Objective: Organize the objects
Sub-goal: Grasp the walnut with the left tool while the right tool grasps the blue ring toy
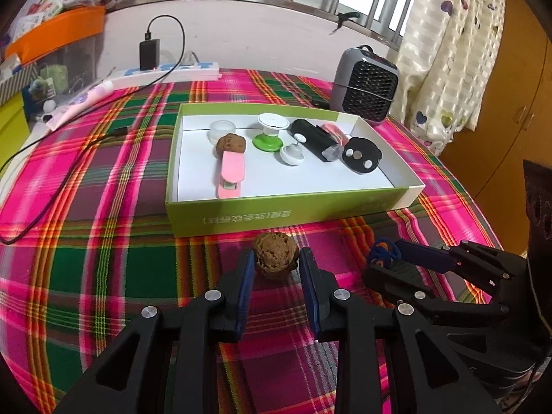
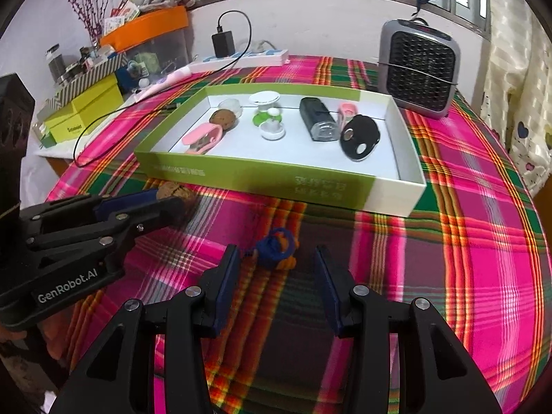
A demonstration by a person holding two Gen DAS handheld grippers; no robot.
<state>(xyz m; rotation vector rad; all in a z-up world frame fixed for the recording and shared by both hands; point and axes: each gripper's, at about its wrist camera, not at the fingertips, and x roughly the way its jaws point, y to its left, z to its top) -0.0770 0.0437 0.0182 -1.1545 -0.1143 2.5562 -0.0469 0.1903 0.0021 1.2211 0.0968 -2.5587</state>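
Progress: I judge most done; the box [image 1: 286, 212] already holds a walnut, pink stapler [image 1: 230, 174], black items and others. Left outside: second walnut [image 1: 276, 254] and blue-orange keychain [image 2: 276, 248], both on the plaid tabletop [image 1: 103, 241] just before the box's near wall.
Left hand-held gripper [image 1: 276, 267]: pads appear pressed on the outside walnut.
Right hand-held gripper [image 2: 276, 269]: spread, keychain between the fingers, untouched.
Orientation: walnut roundish, no clear long axis; keychain's cord trails left.
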